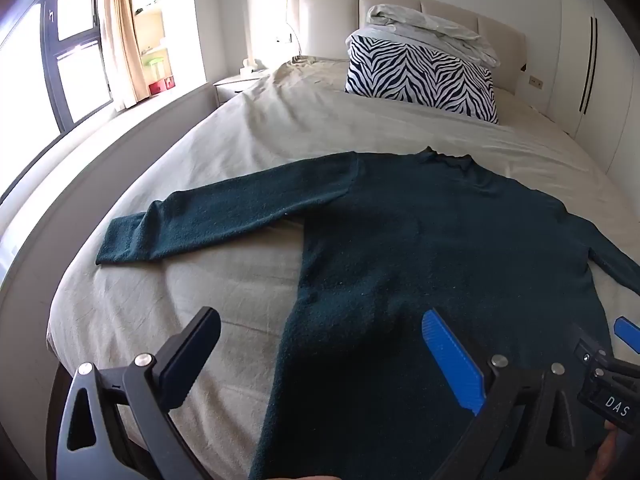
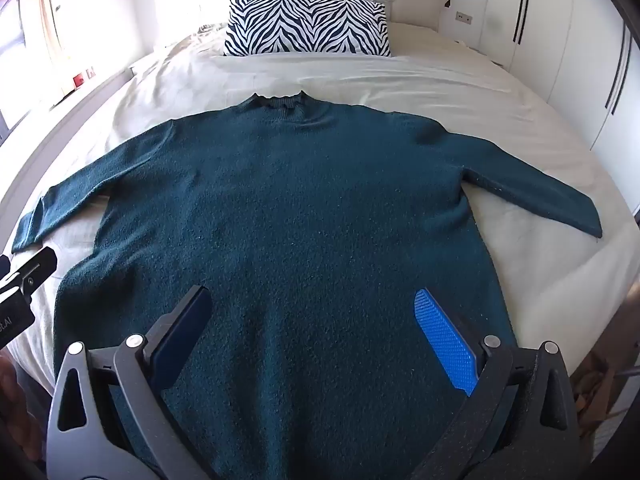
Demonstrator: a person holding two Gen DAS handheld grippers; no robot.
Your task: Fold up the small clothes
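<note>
Left hand-held gripper (image 1: pixel 320 348) agape — "DAS" tag (image 1: pixel 616 405), teal sweater (image 2: pixel 304 216) flat

Bed (image 1: pixel 260 128) under wrinkled beige sheet, padded cream headboard (image 1: pixel 328 20), zebra-print pillow (image 1: pixel 420 76) with folded grey bedding (image 1: pixel 432 28) on top, white nightstand (image 1: pixel 232 84), dark-framed window (image 1: pixel 76 60) with tan curtain (image 1: pixel 120 32), bright daylight, white wardrobe doors (image 2: pixel 560 40).

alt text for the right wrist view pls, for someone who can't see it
A dark teal sweater lies flat on a bed covered in a cream sheet, sleeves spread to both sides, collar toward a zebra-print pillow. The open right gripper hangs over its lower half, holding nothing, and part of the left gripper shows at the left edge.
</note>
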